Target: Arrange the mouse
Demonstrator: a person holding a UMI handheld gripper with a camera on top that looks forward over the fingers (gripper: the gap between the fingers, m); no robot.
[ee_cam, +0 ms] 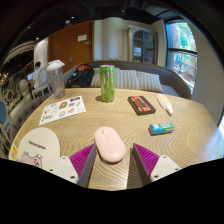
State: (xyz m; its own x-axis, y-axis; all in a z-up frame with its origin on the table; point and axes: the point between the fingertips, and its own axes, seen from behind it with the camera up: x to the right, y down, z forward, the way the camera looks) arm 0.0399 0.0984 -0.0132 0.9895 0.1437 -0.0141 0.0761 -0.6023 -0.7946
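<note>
Start at the far left of your jaws: a white sheet (32,153) with dark printing lies flat on the wooden table (85,125), off to the left of your left finger. Beyond it, further ahead and still left, a sticker sheet (62,110) covered in small round pictures rests on the wood.

Your gripper (112,160) sits low over the near edge of the table with its jaws spread apart. The pink mouse (110,144) lies between the two fingers, resting on the table, and you can see a gap of bare wood on either side of it between its body and the magenta pads (82,157). Nothing is pinched.

Straight beyond the mouse, well ahead of your fingers, a green can (107,83) stands upright. Ahead and to the right of the jaws lies a dark flat packet (141,104) with red printing, and just right of that a small pale object (165,104) you cannot make out clearly. Nearer, ahead of your right finger, a small teal packet (161,128) lies flat on the wood.
</note>
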